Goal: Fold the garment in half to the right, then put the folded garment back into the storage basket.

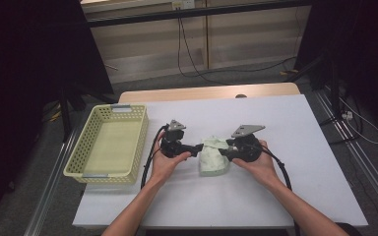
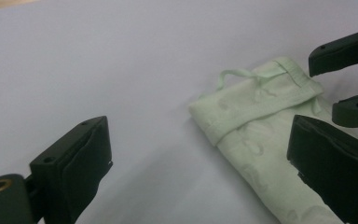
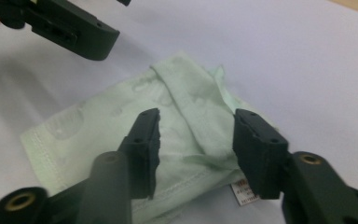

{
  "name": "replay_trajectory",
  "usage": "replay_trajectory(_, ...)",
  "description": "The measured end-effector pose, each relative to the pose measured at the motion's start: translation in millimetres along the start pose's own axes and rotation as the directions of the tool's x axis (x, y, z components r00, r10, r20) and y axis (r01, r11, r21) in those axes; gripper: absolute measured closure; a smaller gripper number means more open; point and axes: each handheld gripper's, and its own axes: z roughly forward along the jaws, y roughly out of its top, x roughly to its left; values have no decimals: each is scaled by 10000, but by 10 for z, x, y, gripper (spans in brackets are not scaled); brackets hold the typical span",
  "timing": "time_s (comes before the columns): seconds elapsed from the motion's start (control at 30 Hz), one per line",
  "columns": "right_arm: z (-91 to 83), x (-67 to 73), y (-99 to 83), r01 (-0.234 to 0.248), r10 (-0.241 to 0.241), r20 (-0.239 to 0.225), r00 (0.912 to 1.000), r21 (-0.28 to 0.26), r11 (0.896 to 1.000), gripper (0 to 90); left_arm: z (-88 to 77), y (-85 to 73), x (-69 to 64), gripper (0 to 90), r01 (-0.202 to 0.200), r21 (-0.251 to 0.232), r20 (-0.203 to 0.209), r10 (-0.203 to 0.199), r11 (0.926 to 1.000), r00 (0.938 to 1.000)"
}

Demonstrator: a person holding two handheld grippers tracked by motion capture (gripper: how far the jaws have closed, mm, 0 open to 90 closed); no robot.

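The left gripper (image 1: 195, 150) is sitting in the person's left hand (image 1: 165, 164), just beside the left edge of a folded, pale green cloth (image 1: 212, 157). In the left gripper view its two black jaws are standing wide apart, with nothing between them but bare table. One jaw is hiding a strip of the cloth (image 2: 261, 140) at the right of that view.

The right gripper (image 1: 222, 153) is sitting in the right hand (image 1: 261, 164), at the right edge of the cloth. In the right gripper view its jaws are standing partly open, with a raised fold of the cloth (image 3: 186, 121) between them. The pads are not squeezing it. A small white tag (image 3: 242, 192) is peeking out under one jaw, and its print is too blurry to read. The left gripper's jaw (image 3: 74, 30) is showing at the top of that view, cut off by the edge.

The cloth is lying in the middle of the white table (image 1: 285, 128). A yellow basket (image 1: 86, 147) is sitting well apart to the left. The room behind the table is very dark and hard to make out.
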Motion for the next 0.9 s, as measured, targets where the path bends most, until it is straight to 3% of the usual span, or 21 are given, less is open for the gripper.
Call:
replay_trajectory(0.1, -44, 8, 29, -41, 38, -141, 9999, -215, 9998, 437, -13, -11, 21, 44, -232, -13, 253, 232, 9997, 9994)
replay_trajectory(0.23, -62, 24, 41, -336, 345, -675, 9971, 149, 9993, 361, -22, -21, 78, 38, 117, -112, 308, -113, 9999, 9995)
replay_trajectory(0.37, -101, 40, 73, -326, 337, -704, 9969, 161, 9993, 332, -41, -32, 137, 45, 283, -162, 265, -279, 9995, 9993)
replay_trajectory(0.5, -135, 76, 84, -55, 74, -827, 9965, 236, 9997, 328, -61, -19, 144, 51, 247, -236, 105, -245, 9994, 9996)
replay_trajectory(0.57, -158, 106, 88, 287, -266, -531, 9982, 387, 9988, 343, -65, -4, 127, 56, 123, -327, -19, -124, 9994, 9999)
replay_trajectory(0.67, -192, 138, 85, 557, -517, -785, 9956, 498, 9972, 354, -66, 8, 107, 81, 101, -287, 196, -96, 9995, 9998)
replay_trajectory(0.9, -267, 203, 27, 887, -815, -1422, 9865, 446, 9951, 381, -40, 12, 79, 79, -121, -196, -148, 118, 9997, 9998)
